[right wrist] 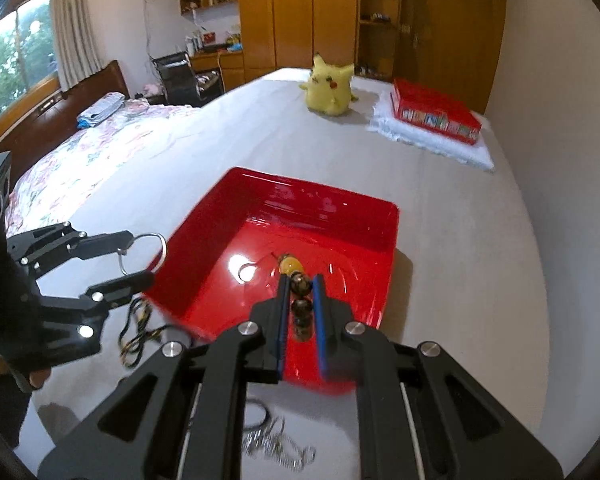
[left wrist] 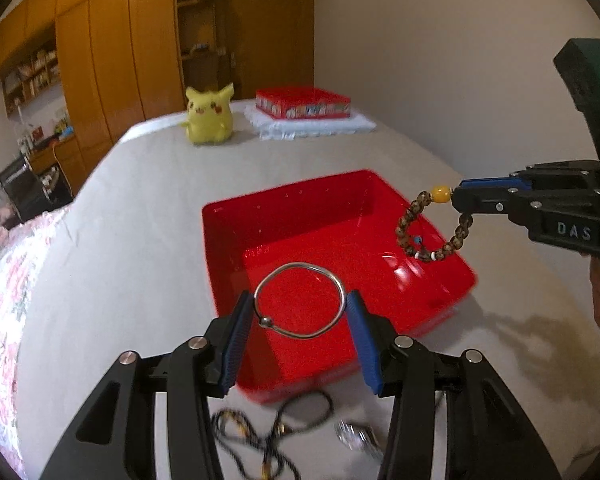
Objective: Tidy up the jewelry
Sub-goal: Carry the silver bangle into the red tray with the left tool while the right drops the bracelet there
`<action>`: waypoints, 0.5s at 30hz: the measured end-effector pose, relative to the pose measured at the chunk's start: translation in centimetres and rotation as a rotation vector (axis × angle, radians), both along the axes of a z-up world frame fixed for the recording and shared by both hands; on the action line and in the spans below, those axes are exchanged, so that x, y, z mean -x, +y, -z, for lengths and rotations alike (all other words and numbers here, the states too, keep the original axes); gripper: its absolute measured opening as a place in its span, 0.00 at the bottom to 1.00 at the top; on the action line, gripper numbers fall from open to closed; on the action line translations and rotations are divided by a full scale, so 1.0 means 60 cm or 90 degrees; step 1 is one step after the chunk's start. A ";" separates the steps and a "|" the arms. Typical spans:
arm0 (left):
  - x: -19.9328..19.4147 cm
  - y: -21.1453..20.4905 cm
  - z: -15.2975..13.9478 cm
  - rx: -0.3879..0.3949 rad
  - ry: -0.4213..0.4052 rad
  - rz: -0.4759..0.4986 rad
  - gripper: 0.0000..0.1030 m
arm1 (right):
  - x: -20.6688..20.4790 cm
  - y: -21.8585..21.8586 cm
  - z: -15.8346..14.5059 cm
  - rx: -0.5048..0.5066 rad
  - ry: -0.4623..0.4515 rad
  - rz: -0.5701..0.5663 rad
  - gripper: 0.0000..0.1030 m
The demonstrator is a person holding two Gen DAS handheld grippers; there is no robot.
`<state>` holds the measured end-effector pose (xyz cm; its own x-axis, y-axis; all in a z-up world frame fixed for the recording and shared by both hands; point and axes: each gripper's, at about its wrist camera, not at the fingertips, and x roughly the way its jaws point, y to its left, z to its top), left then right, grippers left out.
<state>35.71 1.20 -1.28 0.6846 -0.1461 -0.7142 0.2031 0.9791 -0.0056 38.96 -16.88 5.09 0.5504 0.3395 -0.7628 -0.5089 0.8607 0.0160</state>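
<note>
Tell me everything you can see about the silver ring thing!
The silver bangle is a thin, shiny hoop that looks like metal, with one small round ball on it where the ends seem to meet. It is a bit bent, not a perfect circle. The left gripper holds it between its blue pads, one pad on each side, so it lies almost flat in the air. It hangs over the near edge of the red tray and touches nothing but the pads.

Left gripper (left wrist: 300,306) was angled downward, jaws half spread, gripping a ring. Right gripper (right wrist: 300,284) was pitched down likewise, jaws nearly closed, clamping beads.
</note>
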 end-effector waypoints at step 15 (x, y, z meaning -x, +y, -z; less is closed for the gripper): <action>-0.098 -0.029 0.122 -0.003 0.100 0.016 0.48 | -0.099 0.038 0.140 0.069 0.089 0.015 0.09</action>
